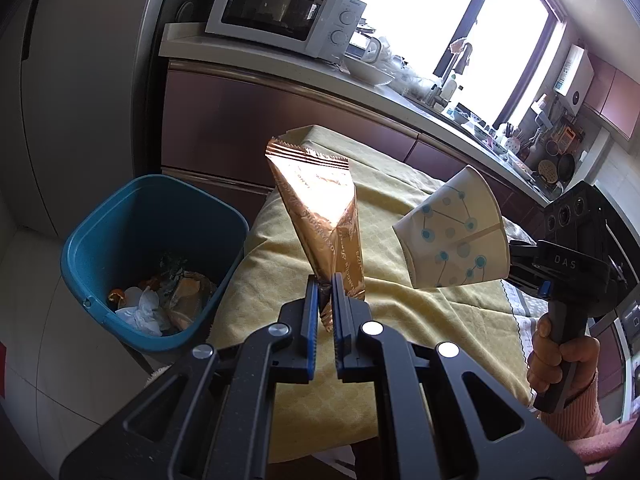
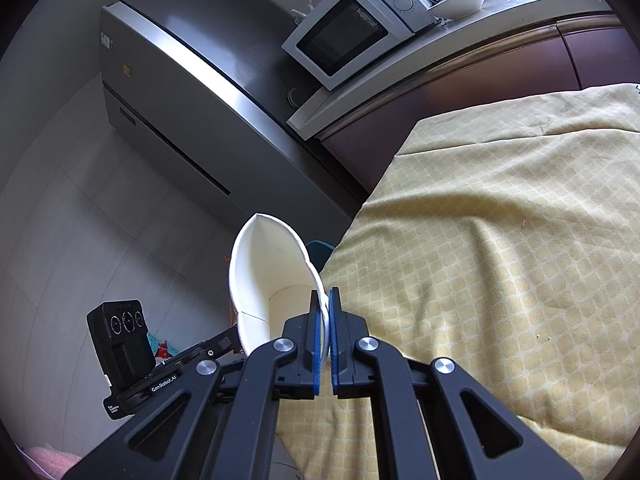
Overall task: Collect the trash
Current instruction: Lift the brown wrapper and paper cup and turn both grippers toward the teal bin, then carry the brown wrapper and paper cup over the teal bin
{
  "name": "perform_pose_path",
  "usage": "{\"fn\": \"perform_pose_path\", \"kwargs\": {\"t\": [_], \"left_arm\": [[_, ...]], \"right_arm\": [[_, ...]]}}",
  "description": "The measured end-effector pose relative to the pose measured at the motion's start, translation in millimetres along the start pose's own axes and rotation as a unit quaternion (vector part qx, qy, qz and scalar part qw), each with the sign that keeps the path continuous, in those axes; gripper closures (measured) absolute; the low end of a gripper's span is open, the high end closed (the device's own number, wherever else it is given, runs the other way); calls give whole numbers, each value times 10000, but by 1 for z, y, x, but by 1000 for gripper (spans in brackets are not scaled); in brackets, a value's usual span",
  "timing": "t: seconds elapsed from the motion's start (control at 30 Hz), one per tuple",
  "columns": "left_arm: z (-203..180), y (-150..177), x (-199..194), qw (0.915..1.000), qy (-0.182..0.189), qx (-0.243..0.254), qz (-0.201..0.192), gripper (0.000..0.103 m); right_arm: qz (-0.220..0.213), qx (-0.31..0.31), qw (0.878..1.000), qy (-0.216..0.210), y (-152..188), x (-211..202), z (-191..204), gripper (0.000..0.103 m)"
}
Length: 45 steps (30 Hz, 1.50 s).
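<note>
My left gripper (image 1: 326, 286) is shut on the lower end of a shiny copper snack wrapper (image 1: 320, 216) and holds it upright above the yellow-clothed table (image 1: 400, 340). My right gripper (image 2: 325, 300) is shut on the rim of a crushed white paper cup (image 2: 268, 276). The cup, with its blue dot pattern (image 1: 452, 236), hangs over the table in the left wrist view, to the right of the wrapper. A blue trash bin (image 1: 152, 260) stands on the floor left of the table and holds crumpled tissues and wrappers.
A grey refrigerator (image 2: 180, 92) stands beyond the bin. A white microwave (image 1: 280, 12) sits on the counter behind the table, above dark red cabinets (image 1: 240, 128). The counter carries bowls and kitchenware. The floor (image 2: 100, 240) is pale tile.
</note>
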<state>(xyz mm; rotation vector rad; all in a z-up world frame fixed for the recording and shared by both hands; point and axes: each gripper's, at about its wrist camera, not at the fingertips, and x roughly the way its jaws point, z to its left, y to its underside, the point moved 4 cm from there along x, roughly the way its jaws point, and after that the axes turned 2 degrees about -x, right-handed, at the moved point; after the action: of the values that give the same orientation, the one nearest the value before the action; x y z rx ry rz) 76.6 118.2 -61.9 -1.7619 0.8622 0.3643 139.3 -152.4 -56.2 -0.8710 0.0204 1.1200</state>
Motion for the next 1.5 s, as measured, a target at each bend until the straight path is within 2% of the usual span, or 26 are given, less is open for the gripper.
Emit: {"fn": "perform_pose_path", "kwargs": {"t": [1.5], "left_arm": [[40,-7,-21,9989,-279,-305,-234,96]], "right_arm": [[397,-353,9985,-165,-4,51,38,100]]}}
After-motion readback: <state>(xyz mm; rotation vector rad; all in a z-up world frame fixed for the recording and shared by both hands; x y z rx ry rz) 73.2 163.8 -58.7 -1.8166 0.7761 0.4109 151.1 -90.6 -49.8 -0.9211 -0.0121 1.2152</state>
